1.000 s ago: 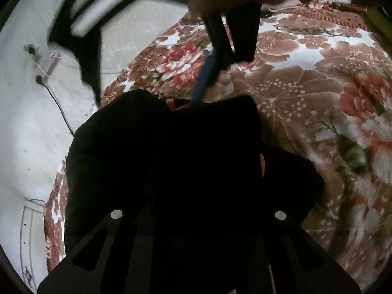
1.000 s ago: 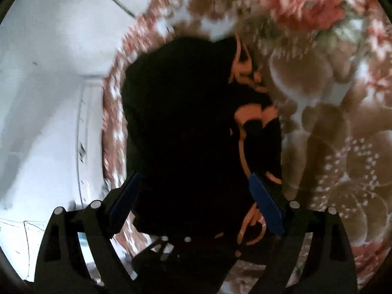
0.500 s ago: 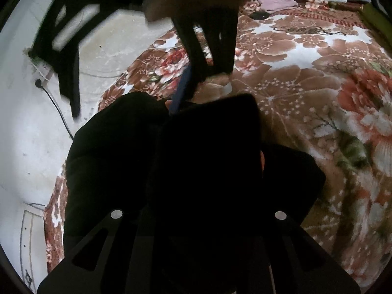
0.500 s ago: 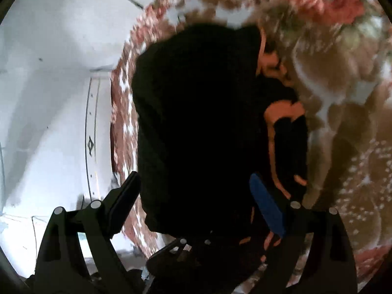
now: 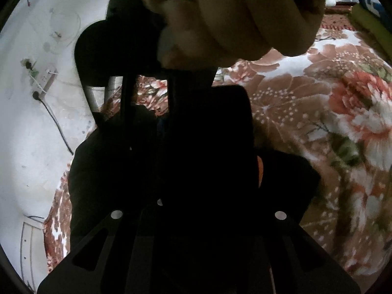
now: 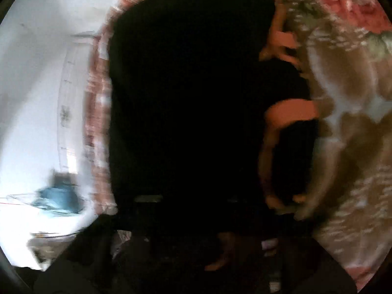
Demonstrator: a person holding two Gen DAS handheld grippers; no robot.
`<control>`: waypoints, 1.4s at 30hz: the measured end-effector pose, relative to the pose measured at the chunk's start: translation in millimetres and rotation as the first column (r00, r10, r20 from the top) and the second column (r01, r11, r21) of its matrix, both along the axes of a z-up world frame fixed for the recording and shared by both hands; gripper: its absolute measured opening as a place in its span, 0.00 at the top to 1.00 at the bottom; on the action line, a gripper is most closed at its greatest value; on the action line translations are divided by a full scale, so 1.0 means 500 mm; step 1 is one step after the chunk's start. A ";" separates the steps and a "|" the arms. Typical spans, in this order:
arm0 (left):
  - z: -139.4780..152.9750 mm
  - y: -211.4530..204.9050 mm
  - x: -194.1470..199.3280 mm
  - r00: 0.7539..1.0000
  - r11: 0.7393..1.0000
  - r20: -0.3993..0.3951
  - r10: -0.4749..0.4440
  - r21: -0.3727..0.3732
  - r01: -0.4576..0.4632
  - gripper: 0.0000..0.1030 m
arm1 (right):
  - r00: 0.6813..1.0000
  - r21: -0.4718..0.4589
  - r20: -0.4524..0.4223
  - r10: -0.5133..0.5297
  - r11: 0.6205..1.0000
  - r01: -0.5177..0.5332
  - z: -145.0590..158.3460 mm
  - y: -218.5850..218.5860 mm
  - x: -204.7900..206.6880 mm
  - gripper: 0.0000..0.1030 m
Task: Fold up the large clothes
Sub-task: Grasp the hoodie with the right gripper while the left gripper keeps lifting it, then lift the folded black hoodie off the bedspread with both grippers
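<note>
Fingers of the right gripper [image 6: 196, 220], wide apart a moment ago, have shut on the black garment [image 6: 186, 93]; left gripper [image 5: 196, 196] is also shut on it, so 1 more fold looks ready.

Left wrist cam: looks fwd and down along own fingers, close over black garment [image 5: 196, 147] on floral bedspread [image 5: 330, 112]; person's hand [image 5: 227, 17] very near lens, top of frame; white floor at left. Right wrist cam: steeper downward look, v. close, motion-blurred; black garment [image 6: 186, 93] fills centre. Shared: same garment, bedspread [image 6: 348, 103], floor strip at left.
</note>
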State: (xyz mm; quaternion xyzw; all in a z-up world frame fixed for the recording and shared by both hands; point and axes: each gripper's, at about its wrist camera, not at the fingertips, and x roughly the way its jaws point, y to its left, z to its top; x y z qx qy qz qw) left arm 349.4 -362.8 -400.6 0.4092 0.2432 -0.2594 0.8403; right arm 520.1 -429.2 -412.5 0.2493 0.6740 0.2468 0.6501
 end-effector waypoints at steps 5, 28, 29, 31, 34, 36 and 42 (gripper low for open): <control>0.001 0.000 -0.023 0.996 0.998 0.074 -0.041 0.044 0.038 0.76 | 0.998 0.020 0.060 0.024 0.999 -0.025 0.037 -0.012 -0.006 0.89; -0.005 0.187 -0.047 0.935 0.986 0.356 0.004 0.154 -0.063 0.17 | 0.989 -0.228 0.113 0.095 0.971 -0.067 0.185 -0.083 -0.033 0.90; -0.009 0.194 -0.050 0.934 0.986 0.357 -0.006 0.159 -0.054 0.17 | 0.989 -0.241 0.107 0.103 0.968 -0.075 0.181 -0.088 -0.034 0.90; -0.022 0.207 -0.058 0.927 0.981 0.373 -0.043 0.191 -0.032 0.17 | 0.989 -0.254 0.097 0.110 0.964 -0.083 0.174 -0.095 -0.031 0.90; -0.045 0.220 -0.065 0.928 0.972 0.363 -0.081 0.236 -0.007 0.16 | 0.991 -0.262 0.106 0.083 0.964 -0.052 0.200 -0.111 -0.015 0.90; -0.027 0.221 -0.055 0.936 0.982 0.349 -0.041 0.189 -0.028 0.12 | 0.982 -0.288 0.122 0.144 0.952 -0.104 0.224 -0.095 -0.012 0.90; -0.049 0.242 0.023 0.953 0.967 0.207 0.219 0.080 -0.240 0.05 | 0.982 -0.380 0.059 0.181 0.914 -0.146 0.100 -0.062 -0.029 0.90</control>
